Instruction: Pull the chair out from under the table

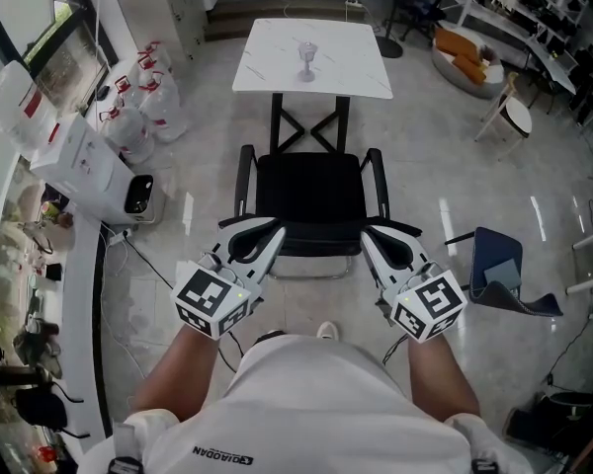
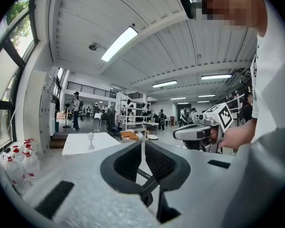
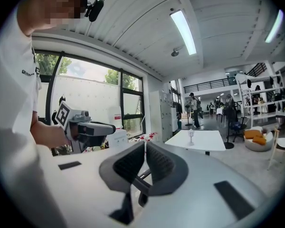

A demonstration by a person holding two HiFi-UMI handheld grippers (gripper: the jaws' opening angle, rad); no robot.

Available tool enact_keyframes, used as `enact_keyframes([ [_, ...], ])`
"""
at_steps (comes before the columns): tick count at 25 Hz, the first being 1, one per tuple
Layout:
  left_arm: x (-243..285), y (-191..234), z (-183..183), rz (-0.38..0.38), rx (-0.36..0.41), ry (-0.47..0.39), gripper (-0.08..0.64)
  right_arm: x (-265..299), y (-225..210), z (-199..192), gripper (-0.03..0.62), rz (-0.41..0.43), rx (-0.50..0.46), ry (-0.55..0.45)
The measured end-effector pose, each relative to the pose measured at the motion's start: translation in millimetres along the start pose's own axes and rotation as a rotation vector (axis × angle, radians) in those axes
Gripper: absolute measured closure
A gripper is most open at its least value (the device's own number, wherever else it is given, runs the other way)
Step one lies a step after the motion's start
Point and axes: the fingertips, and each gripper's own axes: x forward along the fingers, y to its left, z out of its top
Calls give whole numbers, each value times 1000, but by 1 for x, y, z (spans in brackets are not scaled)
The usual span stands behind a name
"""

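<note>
A black armchair (image 1: 308, 191) stands on the floor with its front just under the white table (image 1: 267, 62), which bears a clear goblet (image 1: 307, 60). The chair's back faces me. In the head view my left gripper (image 1: 275, 233) lies over the left end of the backrest's top edge and my right gripper (image 1: 369, 235) over the right end. In the left gripper view, the left gripper (image 2: 143, 144) has its pads closed to a thin slit with nothing seen between them. The right gripper (image 3: 145, 145) looks the same in its own view. Neither gripper view shows the chair.
A white boxy machine (image 1: 84, 166) and several red-capped jugs (image 1: 143, 97) stand at the left wall, with cables on the floor beside them. A blue folded seat (image 1: 499, 265) lies at the right. An orange sofa (image 1: 465, 52) and a small white stool (image 1: 517, 115) stand farther back.
</note>
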Motion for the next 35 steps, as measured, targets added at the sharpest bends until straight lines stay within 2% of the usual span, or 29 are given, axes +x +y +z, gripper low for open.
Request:
enact_keyframes([
  [7, 3, -3, -3, 2, 38, 17, 552, 0, -2, -2, 586, -1, 6, -10],
  [18, 3, 1, -7, 33, 10, 33, 552, 2, 3, -16, 588, 16, 6, 37],
  [24, 4, -2, -10, 34, 70, 52, 552, 4, 4, -16, 588, 22, 2, 41],
  [35, 4, -3, -10, 24, 56, 44, 552, 6, 5, -19, 588, 17, 2, 50],
])
